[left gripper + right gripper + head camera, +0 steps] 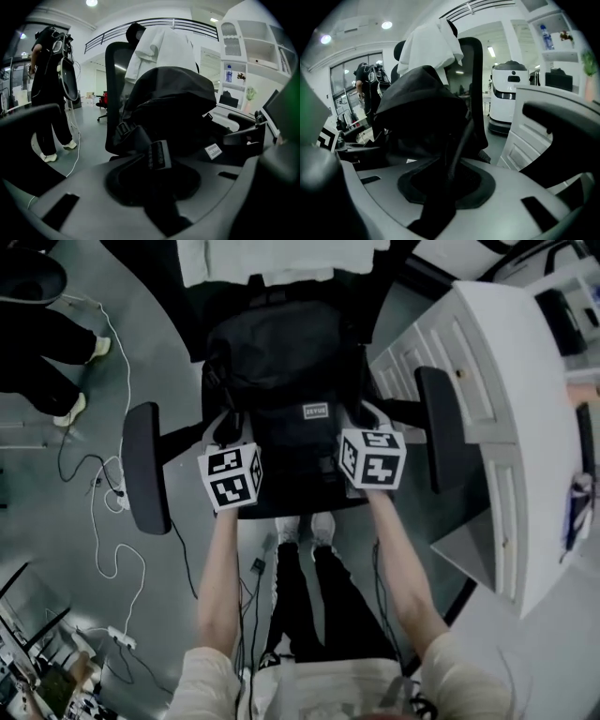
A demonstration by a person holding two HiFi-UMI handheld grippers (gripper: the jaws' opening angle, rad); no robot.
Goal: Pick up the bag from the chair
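So the bag [286,362] is sitting on the seat of the chair [147,465], leaning back against the backrest. The left gripper [157,171] is pinching a buckled strap [158,153] low on the bag's front, and the right gripper [449,173] is squeezing shut on a plain strap [459,140]. What's worrying me: hauling it up by thin straps, I'm guessing the webbing's going to slide through that buckle, or the bulky top's going to flop forward and snag an armrest [441,427].

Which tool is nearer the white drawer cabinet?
Right. The right tool grips the black fabric backpack on the side toward the white drawer cabinet; the left tool grips the far side.
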